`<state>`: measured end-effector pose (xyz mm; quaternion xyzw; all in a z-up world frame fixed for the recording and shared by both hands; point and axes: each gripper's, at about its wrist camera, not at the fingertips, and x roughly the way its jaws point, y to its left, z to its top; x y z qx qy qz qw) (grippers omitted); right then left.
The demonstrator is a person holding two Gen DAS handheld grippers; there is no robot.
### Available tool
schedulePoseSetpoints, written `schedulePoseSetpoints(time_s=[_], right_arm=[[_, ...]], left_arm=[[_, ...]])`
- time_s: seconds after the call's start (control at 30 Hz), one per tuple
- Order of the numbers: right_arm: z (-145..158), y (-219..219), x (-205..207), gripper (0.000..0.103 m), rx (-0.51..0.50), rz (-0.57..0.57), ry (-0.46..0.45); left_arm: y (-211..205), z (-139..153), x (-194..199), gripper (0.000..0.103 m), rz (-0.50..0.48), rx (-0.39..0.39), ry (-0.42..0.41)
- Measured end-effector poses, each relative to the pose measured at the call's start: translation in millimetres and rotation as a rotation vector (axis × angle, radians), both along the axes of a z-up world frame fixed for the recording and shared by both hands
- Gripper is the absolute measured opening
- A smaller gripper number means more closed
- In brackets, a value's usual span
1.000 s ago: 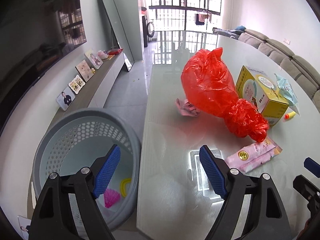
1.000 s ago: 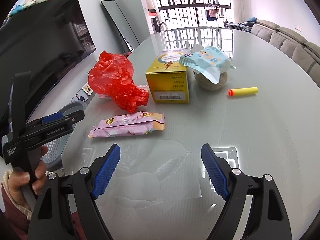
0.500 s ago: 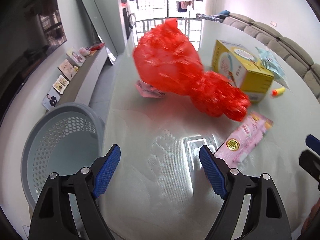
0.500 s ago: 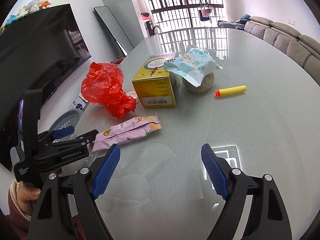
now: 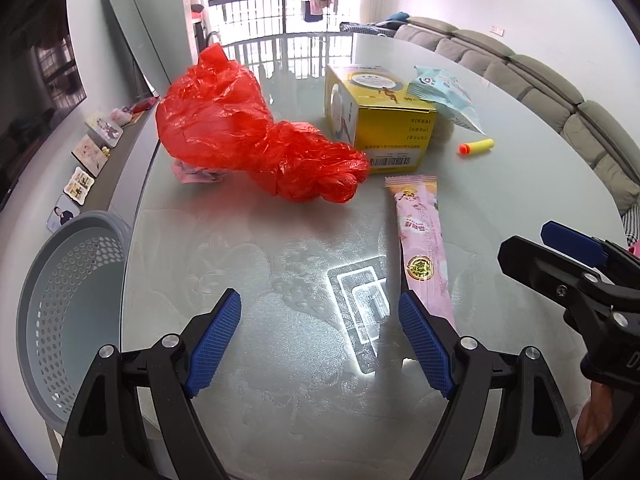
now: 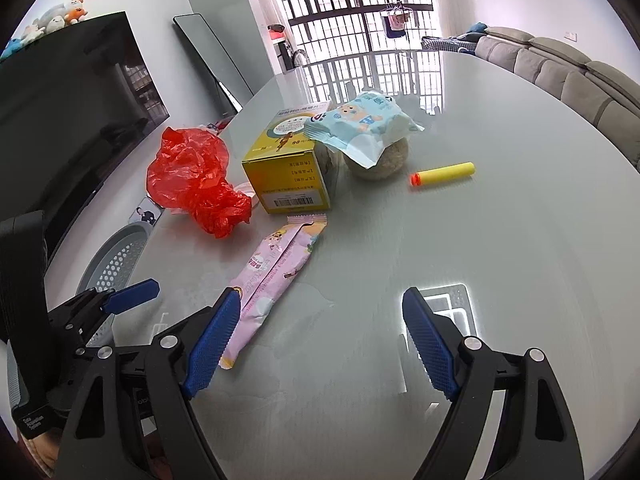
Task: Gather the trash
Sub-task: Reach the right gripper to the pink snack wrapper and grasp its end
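On the glass table (image 5: 500, 184) lie a crumpled red plastic bag (image 5: 248, 136) (image 6: 192, 178), a long pink snack wrapper (image 5: 422, 248) (image 6: 276, 276), a yellow box (image 5: 380, 124) (image 6: 290, 168), a light blue wipes packet (image 5: 444, 94) (image 6: 360, 124) and a yellow foam dart (image 5: 476, 146) (image 6: 442, 172). My left gripper (image 5: 320, 340) hovers open over the bare glass, its right finger beside the wrapper's near end. My right gripper (image 6: 320, 344) is open too, its left finger over the wrapper's near end. Nothing is held.
A grey perforated basket (image 5: 60, 300) (image 6: 116, 256) stands on the floor by the table's left edge. A crumpled pink scrap (image 5: 196, 172) lies under the red bag. A round beige thing (image 6: 380, 162) sits under the wipes packet. A grey sofa (image 5: 560, 92) runs along the right.
My left gripper has swung from over the basket to the right, out over the table, and now stands near the pink wrapper. The right gripper has barely shifted.
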<state>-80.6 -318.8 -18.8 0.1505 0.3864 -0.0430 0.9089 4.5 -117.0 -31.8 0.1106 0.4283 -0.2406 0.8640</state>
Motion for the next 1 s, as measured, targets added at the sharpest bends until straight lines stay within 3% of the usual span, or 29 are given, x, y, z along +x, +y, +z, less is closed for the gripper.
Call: schedulePoseSetpoints(time_s=[0.5, 0.87, 0.9, 1.0], right_arm=[[-15, 34, 44, 0.079, -0.028, 0.011, 0.084], [-28, 57, 73, 0.079, -0.162, -0.042, 0.173], [-28, 58, 74, 0.078, -0.166, -0.041, 0.173], [-28, 62, 73, 0.057, -0.198, -0.045, 0.170]], left_arm=[[59, 2, 27, 0.079, 0.159, 0.023, -0.040], [91, 0, 45, 0.079, 0.221, -0.008, -0.041], [91, 0, 46, 0.079, 0.220, -0.011, -0.041], [89, 0, 46, 0.079, 0.216, -0.022, -0.041]])
